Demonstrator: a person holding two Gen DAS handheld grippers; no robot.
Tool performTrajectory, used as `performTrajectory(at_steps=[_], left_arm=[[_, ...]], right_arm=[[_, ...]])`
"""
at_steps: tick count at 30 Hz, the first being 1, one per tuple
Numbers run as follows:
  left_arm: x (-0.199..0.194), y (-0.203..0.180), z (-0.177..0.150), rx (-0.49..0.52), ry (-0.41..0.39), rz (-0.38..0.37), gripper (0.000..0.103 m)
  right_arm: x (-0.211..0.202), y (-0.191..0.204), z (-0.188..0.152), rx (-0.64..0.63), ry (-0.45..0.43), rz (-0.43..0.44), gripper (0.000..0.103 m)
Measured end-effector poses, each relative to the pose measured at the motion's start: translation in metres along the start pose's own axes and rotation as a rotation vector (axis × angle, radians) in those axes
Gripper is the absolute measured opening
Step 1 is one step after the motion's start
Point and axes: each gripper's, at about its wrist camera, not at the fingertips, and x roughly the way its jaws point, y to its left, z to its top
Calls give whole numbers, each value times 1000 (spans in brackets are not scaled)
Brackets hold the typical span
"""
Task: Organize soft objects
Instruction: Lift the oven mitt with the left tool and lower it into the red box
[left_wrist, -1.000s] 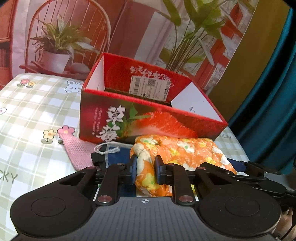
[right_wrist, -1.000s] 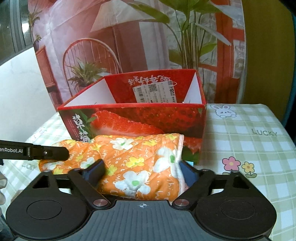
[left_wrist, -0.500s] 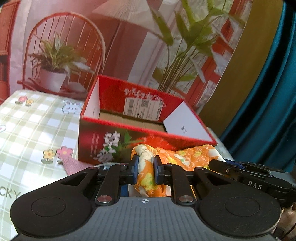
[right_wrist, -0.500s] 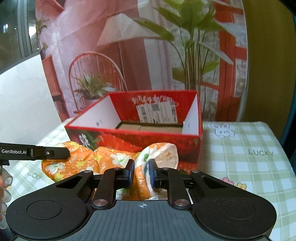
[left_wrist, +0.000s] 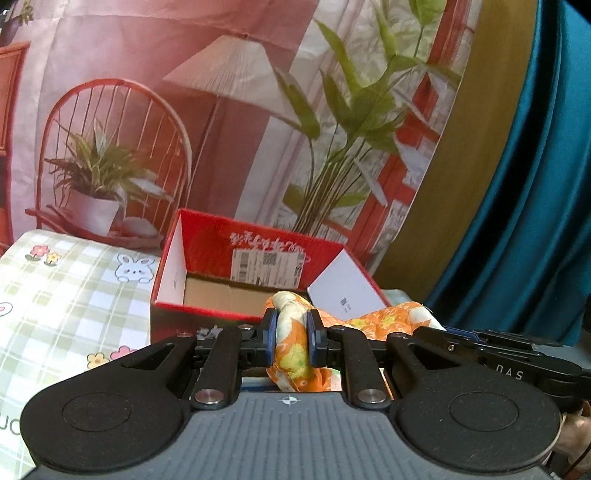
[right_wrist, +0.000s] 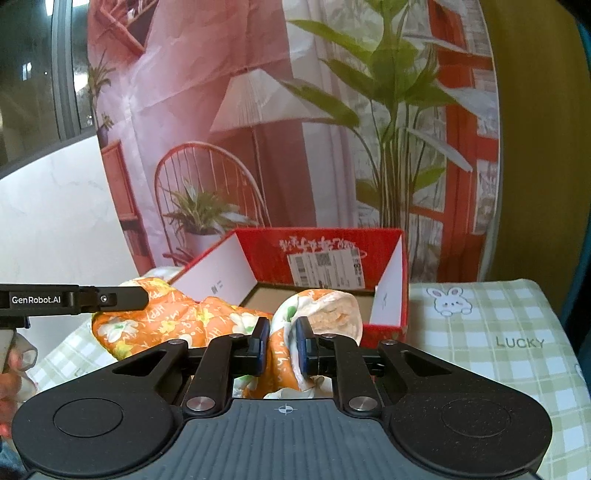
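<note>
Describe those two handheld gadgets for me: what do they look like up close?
Each is matte black: a ribbed grey-black base flanked by two round discs, with linkage arms joined by silver pins. The left gripper and right gripper end in slim fingers with blue pads. White lettering marks the side bars: "GenRobot.AI" on the left, "DAS" on the right.

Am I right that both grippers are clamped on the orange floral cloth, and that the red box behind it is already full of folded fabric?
Not quite. Both the left gripper and right gripper are clamped on the orange floral cloth, but the red box holds no fabric: both wrist views show its bare cardboard floor.
</note>
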Motion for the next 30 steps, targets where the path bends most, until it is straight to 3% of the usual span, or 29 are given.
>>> performTrajectory(at_steps=[16,30], left_arm=[[17,6,30,17,-46,-3,17],[72,29,76,40,-46,17,17]], right_arm=[[14,1,36,-16,-39,18,14],[72,-13,84,-34,-14,16,14]])
